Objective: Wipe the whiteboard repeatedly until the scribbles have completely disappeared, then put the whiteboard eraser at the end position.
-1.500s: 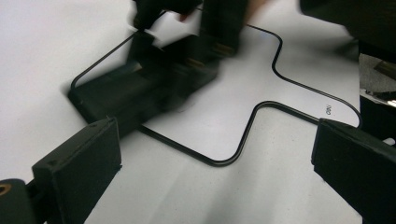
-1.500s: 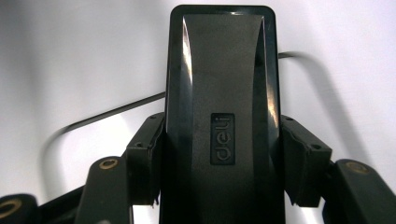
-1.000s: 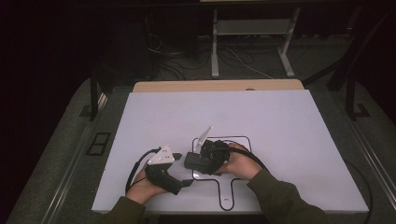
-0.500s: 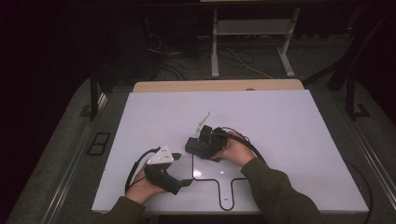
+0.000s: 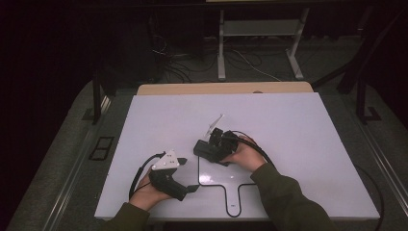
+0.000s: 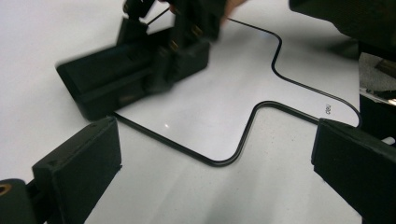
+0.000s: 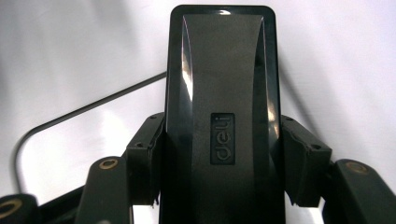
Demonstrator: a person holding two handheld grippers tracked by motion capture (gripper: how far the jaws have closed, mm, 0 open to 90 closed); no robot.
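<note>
Right gripper view: my right gripper (image 7: 224, 186) clamps black stapler (image 7: 223, 93), long axis running straight out between jaws, over outlined mat (image 5: 226, 180) on bench (image 5: 298, 144). Left gripper (image 6: 210, 186) gapes empty, stapler just ahead.

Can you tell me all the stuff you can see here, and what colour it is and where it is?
black box with "deli" on it: one, black, held in the right claw, at the upper left corner of the outlined board
outlined board: one, white with a thin black edge line and a handle shape, near edge of the table
table top: one, white
wooden board: one, tan, at the table's far edge
left claw: one, black, open, near the table's front
right claw: one, black, shut on the box
</note>
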